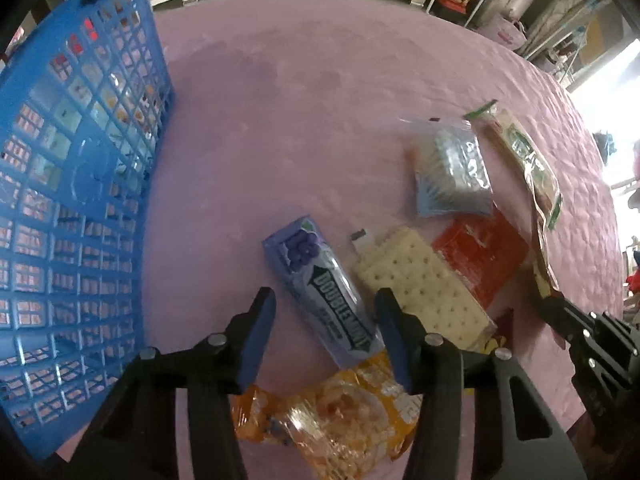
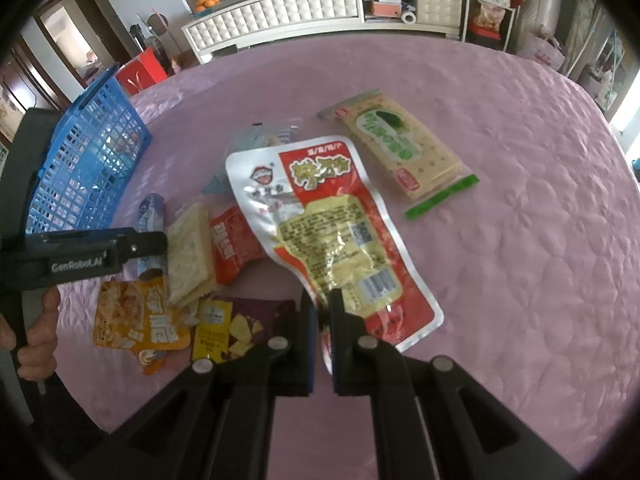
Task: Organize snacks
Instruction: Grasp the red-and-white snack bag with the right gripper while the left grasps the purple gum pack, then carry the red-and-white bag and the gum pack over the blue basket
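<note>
A wide stretch of bare pink quilted tablecloth (image 2: 520,240) is seen in the right wrist view from 12 round to 5 o'clock, running out to the table's curved far edge, beyond which a white tufted cabinet (image 2: 280,12) is set. In the left wrist view the ground from 8 to 11 o'clock is closed off by the lattice wall of a blue basket (image 1: 80,200), tilted and standing just beside the pile; open cloth is left between it and the snacks, up to 12 o'clock. The left gripper (image 1: 324,320) is pointed steeply down with its blue pads partly spread; a purple Doublemint gum pack (image 1: 324,284) lies between them, but whether the pads press on it cannot be told. An orange snack bag (image 1: 336,412) is seen at 6 o'clock beneath the fingers, a clear-wrapped cracker pack (image 1: 424,280) is touching the gum at 3 o'clock, a red packet (image 1: 480,256) lies beyond it, and a clear bag with blue contents (image 1: 452,172) is at 1 o'clock. The right gripper (image 2: 322,300) is pressed almost together, pinching the lower edge of a red-and-white pouch (image 2: 320,208), which is held up over the pile. A green-trimmed cracker packet (image 2: 400,148) lies apart at 1 o'clock, and a purple-and-yellow chip packet (image 2: 240,328) at 9 o'clock.
</note>
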A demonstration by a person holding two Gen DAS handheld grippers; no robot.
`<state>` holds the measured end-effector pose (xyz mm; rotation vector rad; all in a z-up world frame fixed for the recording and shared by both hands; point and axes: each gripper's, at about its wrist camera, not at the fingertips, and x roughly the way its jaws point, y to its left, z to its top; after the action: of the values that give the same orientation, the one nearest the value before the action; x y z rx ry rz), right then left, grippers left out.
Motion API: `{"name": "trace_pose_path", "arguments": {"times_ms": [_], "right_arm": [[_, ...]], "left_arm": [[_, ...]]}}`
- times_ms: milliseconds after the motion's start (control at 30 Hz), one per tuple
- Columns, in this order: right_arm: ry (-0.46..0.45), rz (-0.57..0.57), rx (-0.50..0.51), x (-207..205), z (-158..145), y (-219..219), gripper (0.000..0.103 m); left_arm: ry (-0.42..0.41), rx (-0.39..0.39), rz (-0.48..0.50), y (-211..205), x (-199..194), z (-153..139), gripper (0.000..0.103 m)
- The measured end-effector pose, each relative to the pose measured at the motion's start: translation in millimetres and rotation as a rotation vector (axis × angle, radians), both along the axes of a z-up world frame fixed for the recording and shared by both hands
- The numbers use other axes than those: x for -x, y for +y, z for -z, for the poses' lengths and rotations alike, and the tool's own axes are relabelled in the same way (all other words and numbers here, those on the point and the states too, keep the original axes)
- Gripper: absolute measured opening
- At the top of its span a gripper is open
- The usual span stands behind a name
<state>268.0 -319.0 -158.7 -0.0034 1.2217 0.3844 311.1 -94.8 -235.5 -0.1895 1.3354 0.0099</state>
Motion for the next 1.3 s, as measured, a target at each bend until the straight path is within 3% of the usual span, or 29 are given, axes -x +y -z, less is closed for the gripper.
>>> {"name": "trace_pose_path", "arguments": {"times_ms": [200, 433, 733, 900, 1300], "right_arm": [[-0.009, 0.007, 0.000, 0.5, -4.1, 0.5, 0.009], [-0.031, 0.003, -0.007, 5.8, -18.4, 5.2, 0.008], [-0.072, -0.002, -0.039, 19.1, -54.0, 15.1, 0.002], [-0.110, -0.011, -0.079, 29.6, -78.4, 27.7, 0.002], [-0.216, -0.060, -0.102, 41.9, -130.2, 76.2, 0.002]], "left_arm": [[0.011, -0.004, 0.017, -7.8, 0.2, 2.4, 0.036], [0.001, -0.013, 0.049, -19.8, 11.3, 2.2, 0.032], [-0.134, 0.029, 0.146, -36.2, 47.6, -46.7, 0.028], [-0.220, 0.067, 0.184, -33.6, 60.0, -76.5, 0.021], [-0.323, 0.100, 0.164, 13.7, 85.7, -133.6, 0.020]]}}
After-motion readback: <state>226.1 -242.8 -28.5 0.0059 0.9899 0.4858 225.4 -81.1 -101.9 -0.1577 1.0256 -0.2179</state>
